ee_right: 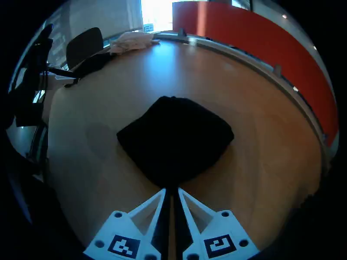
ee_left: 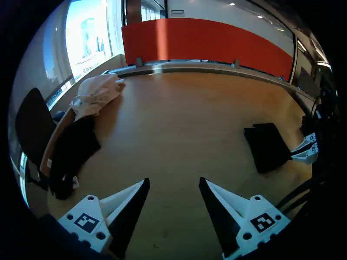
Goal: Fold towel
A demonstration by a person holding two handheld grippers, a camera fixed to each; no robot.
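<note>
A black towel [ee_right: 175, 138] lies folded into a small thick pad on the wooden table [ee_right: 260, 130]. My right gripper [ee_right: 171, 190] is at the towel's near edge, its fingers nearly together and pinching the cloth. In the left gripper view the same towel [ee_left: 265, 147] sits at the right with the right gripper [ee_left: 299, 152] on its far side. My left gripper [ee_left: 173, 182] hovers open over bare table, well away from the towel, with nothing between its fingers.
A heap of pale cloth [ee_left: 97, 92] and a black cloth [ee_left: 73, 149] lie along the table's left edge, beside a dark chair [ee_left: 32, 123]. An orange partition [ee_left: 204, 41] runs behind the table's far rim. Bare wood spreads between the two grippers.
</note>
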